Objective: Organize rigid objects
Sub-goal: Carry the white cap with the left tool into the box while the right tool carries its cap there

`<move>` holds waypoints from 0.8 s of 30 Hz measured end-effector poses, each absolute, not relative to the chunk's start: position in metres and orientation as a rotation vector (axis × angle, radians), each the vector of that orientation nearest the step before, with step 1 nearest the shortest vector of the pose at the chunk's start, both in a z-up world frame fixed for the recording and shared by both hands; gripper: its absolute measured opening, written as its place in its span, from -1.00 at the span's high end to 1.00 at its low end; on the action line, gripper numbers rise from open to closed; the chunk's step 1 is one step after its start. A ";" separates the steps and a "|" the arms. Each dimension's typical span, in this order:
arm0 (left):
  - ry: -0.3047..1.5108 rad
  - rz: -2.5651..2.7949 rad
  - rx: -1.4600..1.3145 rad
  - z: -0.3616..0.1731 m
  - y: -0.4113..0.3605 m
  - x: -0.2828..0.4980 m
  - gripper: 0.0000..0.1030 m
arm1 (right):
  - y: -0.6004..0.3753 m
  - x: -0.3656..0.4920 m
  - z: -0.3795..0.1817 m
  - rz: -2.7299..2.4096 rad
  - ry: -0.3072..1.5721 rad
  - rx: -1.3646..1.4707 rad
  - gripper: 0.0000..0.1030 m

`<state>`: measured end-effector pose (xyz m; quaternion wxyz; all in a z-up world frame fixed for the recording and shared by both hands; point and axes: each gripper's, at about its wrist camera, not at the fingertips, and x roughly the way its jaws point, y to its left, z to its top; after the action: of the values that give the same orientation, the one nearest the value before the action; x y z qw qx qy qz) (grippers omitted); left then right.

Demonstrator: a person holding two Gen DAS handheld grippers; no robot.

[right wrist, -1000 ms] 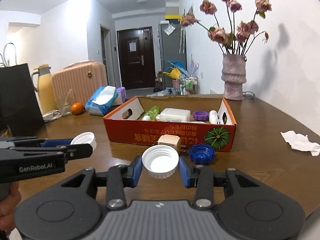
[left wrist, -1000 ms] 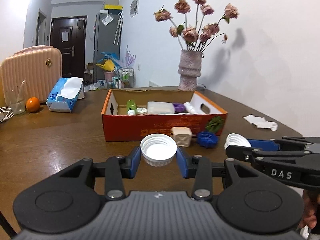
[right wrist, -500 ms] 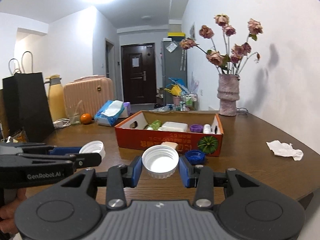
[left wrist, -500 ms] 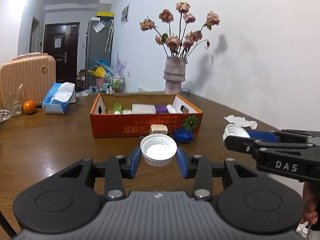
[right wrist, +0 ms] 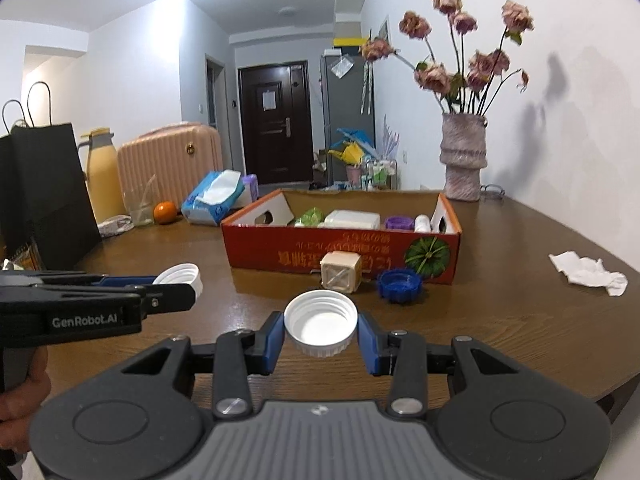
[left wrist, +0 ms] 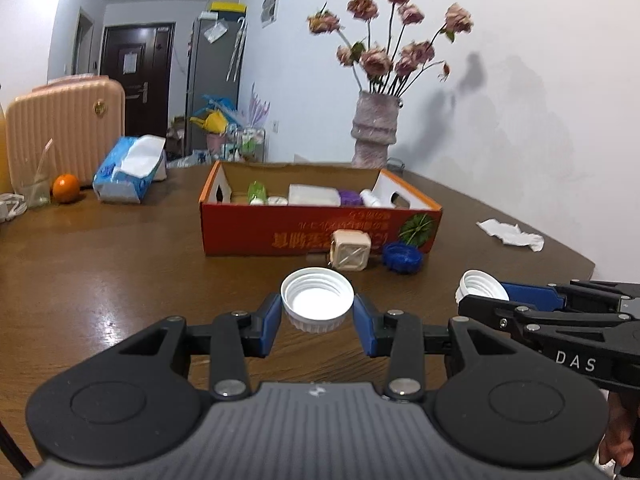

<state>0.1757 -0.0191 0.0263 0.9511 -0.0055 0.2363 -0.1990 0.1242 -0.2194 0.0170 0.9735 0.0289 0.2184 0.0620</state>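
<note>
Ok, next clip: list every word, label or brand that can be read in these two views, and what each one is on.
"DAS": on the side of the right gripper, seen from the left wrist view.
"GenRobot.AI": on the side of the left gripper, seen from the right wrist view.
Orange box: yellow print on its front, upside down, not legible.
Notice on the dark door: too small to read.
</note>
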 end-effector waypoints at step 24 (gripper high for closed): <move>0.464 -0.393 0.088 0.057 -0.027 0.355 0.23 | -0.217 0.316 0.044 0.244 0.413 -0.023 0.24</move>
<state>0.3553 -0.0266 0.0570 0.9532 0.0432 0.2282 -0.1936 0.3160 -0.2167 0.0439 0.9713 -0.0112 0.2046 0.1209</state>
